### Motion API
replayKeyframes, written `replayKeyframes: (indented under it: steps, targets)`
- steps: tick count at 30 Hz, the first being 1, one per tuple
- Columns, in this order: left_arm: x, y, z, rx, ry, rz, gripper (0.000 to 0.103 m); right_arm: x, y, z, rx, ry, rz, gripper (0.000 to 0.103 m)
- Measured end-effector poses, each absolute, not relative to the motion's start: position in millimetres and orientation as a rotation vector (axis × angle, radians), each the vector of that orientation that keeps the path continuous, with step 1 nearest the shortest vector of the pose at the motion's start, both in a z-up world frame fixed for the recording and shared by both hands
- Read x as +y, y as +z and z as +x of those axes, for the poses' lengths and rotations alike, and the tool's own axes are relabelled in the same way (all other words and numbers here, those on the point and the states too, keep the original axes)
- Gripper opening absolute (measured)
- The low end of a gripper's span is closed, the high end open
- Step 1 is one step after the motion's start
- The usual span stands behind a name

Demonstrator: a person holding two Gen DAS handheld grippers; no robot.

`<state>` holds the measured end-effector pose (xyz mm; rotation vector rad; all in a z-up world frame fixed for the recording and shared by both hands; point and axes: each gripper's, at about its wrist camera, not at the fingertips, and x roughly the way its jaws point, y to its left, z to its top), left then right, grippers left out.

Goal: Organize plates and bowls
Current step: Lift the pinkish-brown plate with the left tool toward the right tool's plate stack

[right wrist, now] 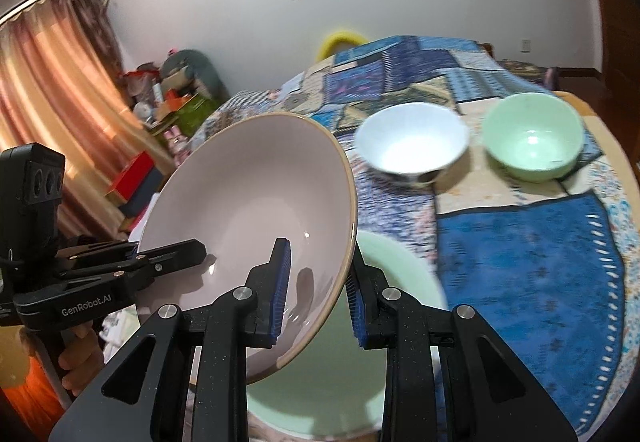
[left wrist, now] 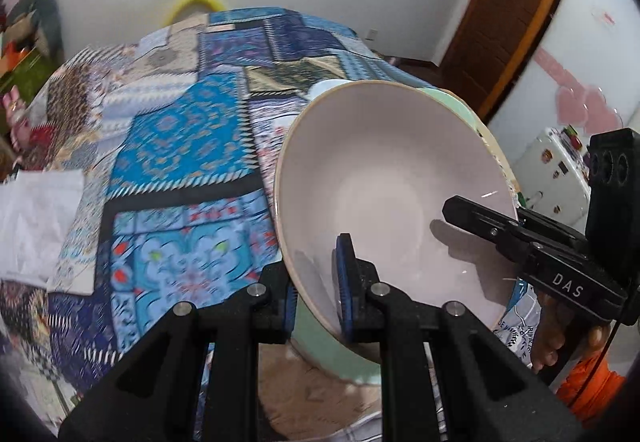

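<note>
A large pale pink bowl (left wrist: 392, 178) (right wrist: 248, 194) hangs tilted above the table, held by both grippers at opposite sides of its rim. My left gripper (left wrist: 316, 294) is shut on the near rim, one blue pad inside and one outside. My right gripper (right wrist: 318, 298) is shut on the other side of the rim in the same way. Each wrist view shows a finger of the other gripper reaching into the bowl. Right under the pink bowl sits a wide mint-green bowl (right wrist: 360, 370) (left wrist: 320, 346), mostly hidden. A white bowl (right wrist: 412, 146) and a small green bowl (right wrist: 532, 138) stand further back.
A patchwork blue tablecloth (left wrist: 180, 130) covers the round table (right wrist: 612, 178). A white folded cloth or paper (left wrist: 40, 222) lies at the table's left edge. Boxes and clutter (right wrist: 172, 102) stand by the wall and curtain. A white appliance (left wrist: 556, 170) stands to the right.
</note>
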<state>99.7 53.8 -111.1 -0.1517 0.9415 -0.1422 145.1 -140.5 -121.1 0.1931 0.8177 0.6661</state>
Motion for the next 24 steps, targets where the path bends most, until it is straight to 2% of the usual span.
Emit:
replayKeyframes:
  steps: [24]
  targets:
    - [181.7,-152.5,33.3,0.962,0.049,-0.290,0.017,-11.3,-152.0,129.8,0.955,0.844,0.131,0.024]
